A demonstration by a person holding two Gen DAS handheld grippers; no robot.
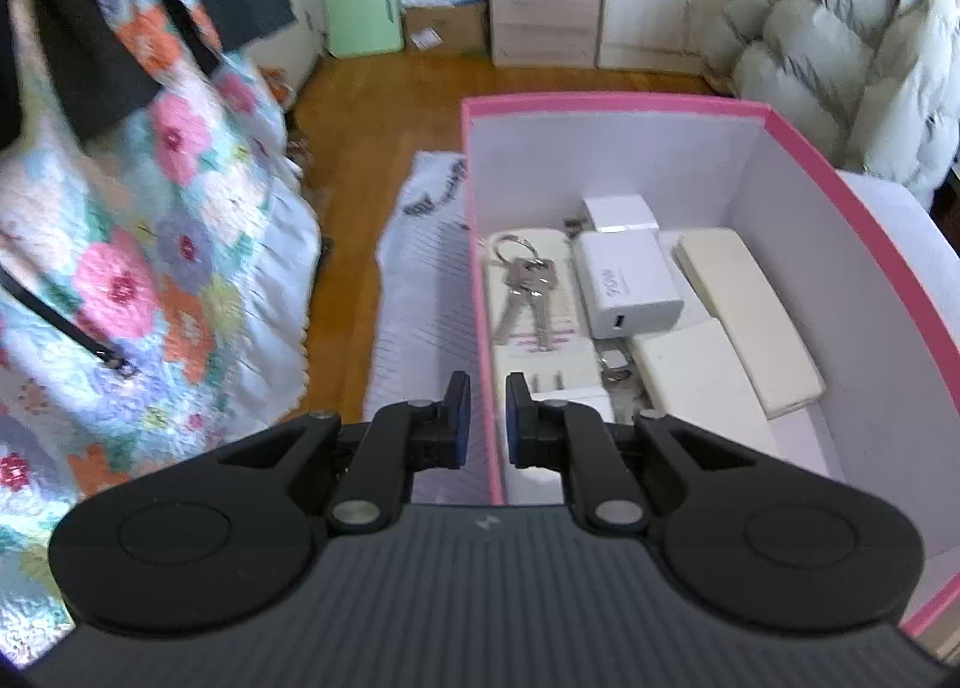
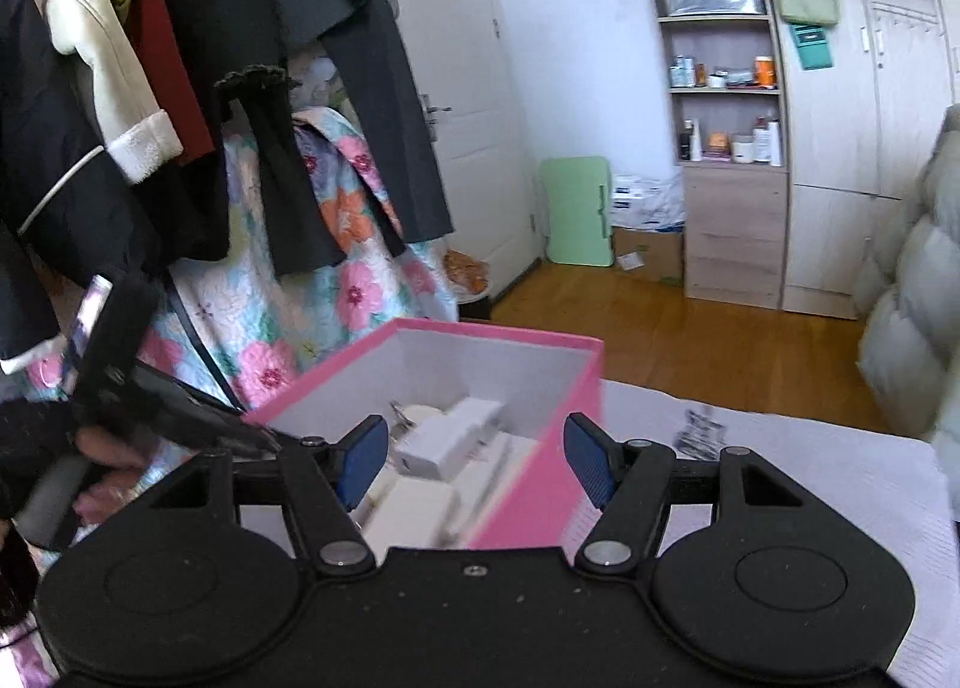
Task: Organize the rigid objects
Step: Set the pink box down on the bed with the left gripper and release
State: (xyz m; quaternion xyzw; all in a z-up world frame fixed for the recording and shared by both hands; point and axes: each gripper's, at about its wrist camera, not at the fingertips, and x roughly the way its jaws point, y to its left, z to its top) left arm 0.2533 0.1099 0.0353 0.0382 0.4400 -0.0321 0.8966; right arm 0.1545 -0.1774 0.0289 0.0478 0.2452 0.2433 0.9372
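Note:
A pink box (image 1: 870, 220) with a white inside holds a bunch of keys (image 1: 525, 292), white chargers (image 1: 624, 283) and cream blocks (image 1: 750, 316). My left gripper (image 1: 487, 418) straddles the box's left wall, its jaws nearly closed on that wall, one finger inside and one outside. In the right wrist view the same pink box (image 2: 540, 484) sits between the fingers of my right gripper (image 2: 477, 466), which is wide open over the box's right wall. White chargers (image 2: 444, 439) show inside. The left gripper's body (image 2: 180, 418) is at the box's left edge.
The box stands on a white cloth (image 2: 810, 448) over a surface. A floral quilt (image 1: 138, 244) and hanging clothes (image 2: 180, 88) are to the left. A puffy pale jacket (image 1: 840, 40) is at the right. Wooden floor (image 2: 690, 340), a green stool (image 2: 579, 211) and shelves (image 2: 720, 118) lie beyond.

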